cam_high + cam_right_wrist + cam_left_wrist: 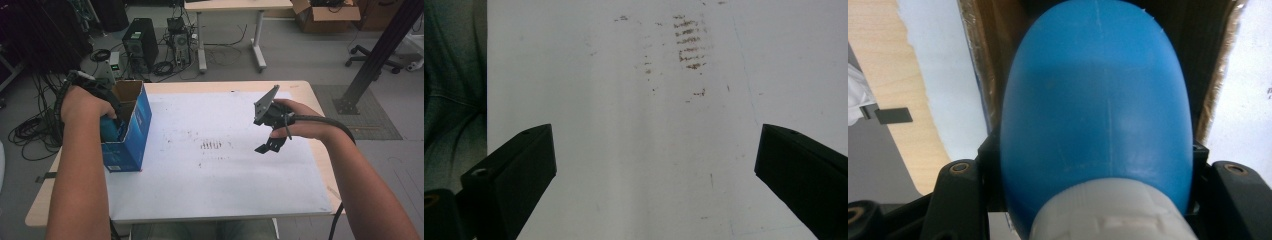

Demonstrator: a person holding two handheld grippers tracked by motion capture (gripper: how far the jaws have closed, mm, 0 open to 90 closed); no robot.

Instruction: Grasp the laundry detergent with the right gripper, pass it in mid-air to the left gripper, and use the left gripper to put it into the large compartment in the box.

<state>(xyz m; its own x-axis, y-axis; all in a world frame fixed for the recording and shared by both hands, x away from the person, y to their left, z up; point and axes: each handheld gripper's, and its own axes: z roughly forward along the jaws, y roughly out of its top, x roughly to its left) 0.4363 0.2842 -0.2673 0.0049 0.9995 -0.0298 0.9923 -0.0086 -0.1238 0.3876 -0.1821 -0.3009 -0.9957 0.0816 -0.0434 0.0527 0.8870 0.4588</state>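
Workshop floor with computer towers, coiled cables and a cardboard carton lies behind a pale wooden tabletop (305, 90) covered by a white sheet (220, 170) bearing faint brown scuff marks (211, 145). At the sheet's left edge stands an open-topped blue cardboard box with a brown interior (131, 135). The left tool (107, 117) reaches into its mouth, jaws pinched on a smooth blue egg-shaped plastic bottle with a ribbed white cap (1098, 115); the cap faces the camera and the rounded end points down between the brown walls. Nothing else can be made out inside the box, whose floor is hidden by the bottle.

The step in hand appears to be lowering the bottle into the box. Done well, the bottle should stay centred between the torn brown flaps, descend straight, and be let go only once it is resting on the bottom, since the tall, narrow box could tip if a wall is nudged.

The right tool (267, 132) hovers over the sheet's right half, jaws spread wide with nothing between them.
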